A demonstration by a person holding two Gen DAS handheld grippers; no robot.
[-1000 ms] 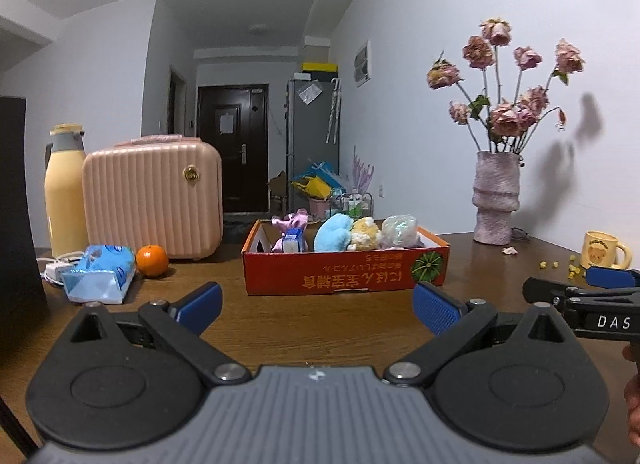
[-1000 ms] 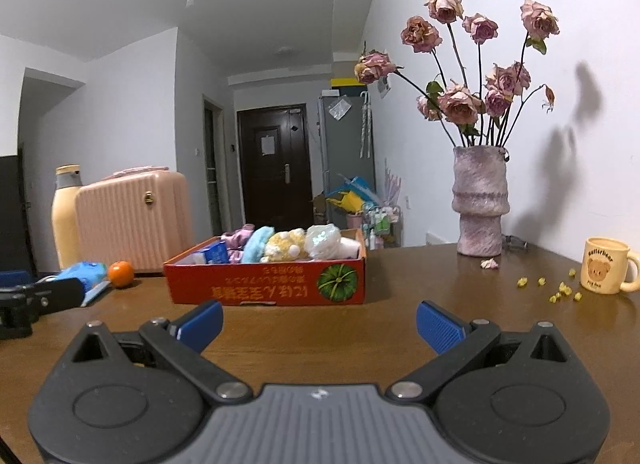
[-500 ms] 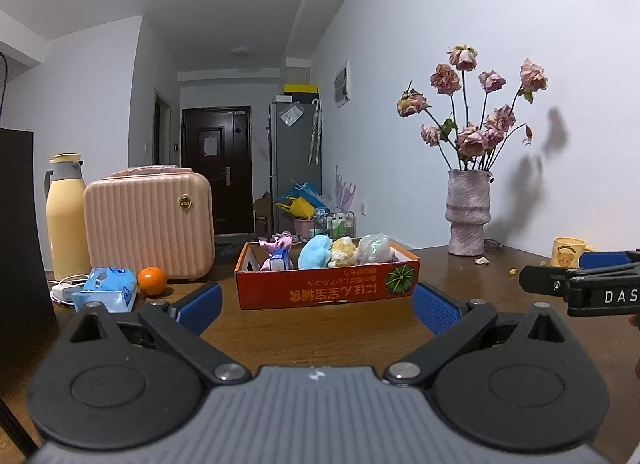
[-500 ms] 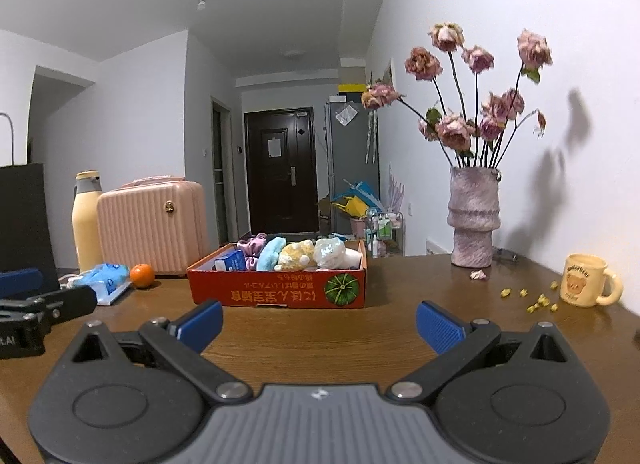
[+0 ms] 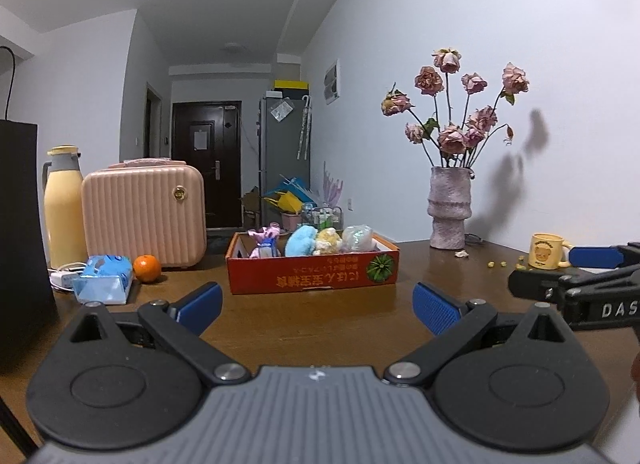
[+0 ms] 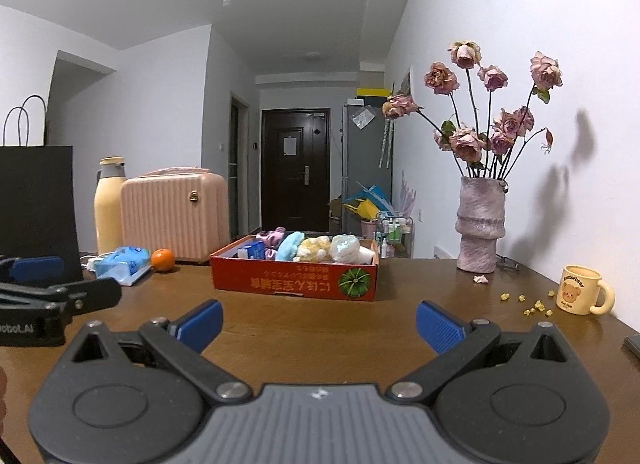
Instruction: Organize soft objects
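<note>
Left gripper [image 5: 316, 304] and right gripper [image 6: 319, 322] side by side, jaws wide apart, empty

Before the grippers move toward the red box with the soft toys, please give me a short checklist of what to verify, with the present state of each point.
1. Left gripper open, empty: ok.
2. Right gripper open, empty: ok.
3. Bare table between grippers and red cardboard box: ok.
4. Soft toys inside the box: ok.
5. Whether the toys are sorted: cannot tell.
6. Yellow bear mug and vase of dried roses stand apart from the box: ok.
</note>
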